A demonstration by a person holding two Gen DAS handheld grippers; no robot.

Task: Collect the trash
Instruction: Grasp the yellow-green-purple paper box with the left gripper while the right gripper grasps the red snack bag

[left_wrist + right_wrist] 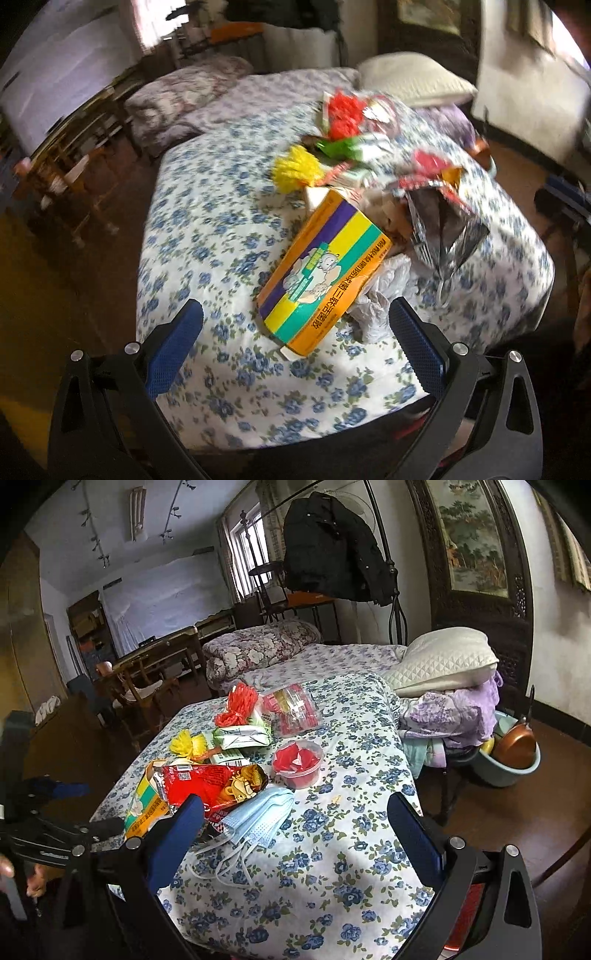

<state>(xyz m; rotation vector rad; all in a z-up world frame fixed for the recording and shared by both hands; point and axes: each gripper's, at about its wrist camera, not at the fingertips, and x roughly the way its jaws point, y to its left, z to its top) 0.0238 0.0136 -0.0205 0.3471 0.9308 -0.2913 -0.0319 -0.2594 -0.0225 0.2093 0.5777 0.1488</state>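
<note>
Blue face masks point(258, 818) lie closest, right in front of the right gripper point(295, 834) — jaws wide, holding nothing. Left gripper point(295, 350) is wide too, hovering over the striped box point(325, 273). Trash sits piled on the flowered sheet point(332, 886) — nothing's picked yet, so next is probably closing on something.

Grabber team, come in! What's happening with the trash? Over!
Left gripper open, empty. Right gripper open, empty. Striped box, masks, wrappers on bed, untouched. Nothing blocking.

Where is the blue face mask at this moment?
In the right wrist view, the blue face mask lies on the floral bedsheet, beside the red snack bag, below the plastic cup.
</note>
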